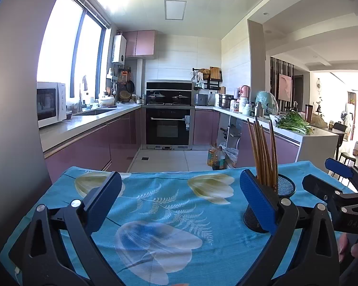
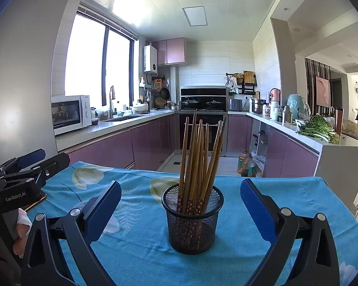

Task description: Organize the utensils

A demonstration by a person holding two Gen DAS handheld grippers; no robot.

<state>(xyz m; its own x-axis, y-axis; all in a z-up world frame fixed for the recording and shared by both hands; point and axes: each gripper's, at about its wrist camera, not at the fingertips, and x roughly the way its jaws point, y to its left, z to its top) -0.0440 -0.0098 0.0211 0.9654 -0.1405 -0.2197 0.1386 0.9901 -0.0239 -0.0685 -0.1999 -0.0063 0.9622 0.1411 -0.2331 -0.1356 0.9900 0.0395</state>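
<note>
A black mesh cup (image 2: 192, 224) stands on a table with a blue flowered cloth (image 2: 143, 245). Several brown chopsticks (image 2: 198, 164) stand in it, leaning. My right gripper (image 2: 181, 191) is open and empty, with the cup between and just beyond its fingers. My left gripper (image 1: 180, 186) is open and empty over the cloth; the cup (image 1: 284, 190) and chopsticks (image 1: 262, 152) show behind its right finger (image 1: 257, 195). The right gripper shows at the right edge of the left wrist view (image 1: 334, 176). The left gripper shows at the left edge of the right wrist view (image 2: 23, 166).
Past the table's far edge lies a kitchen floor with oil bottles (image 2: 245, 164). Purple cabinets and counters run along both sides, with a microwave (image 2: 70, 114) left, an oven (image 2: 202, 124) at the back and greens (image 2: 319, 128) on the right counter.
</note>
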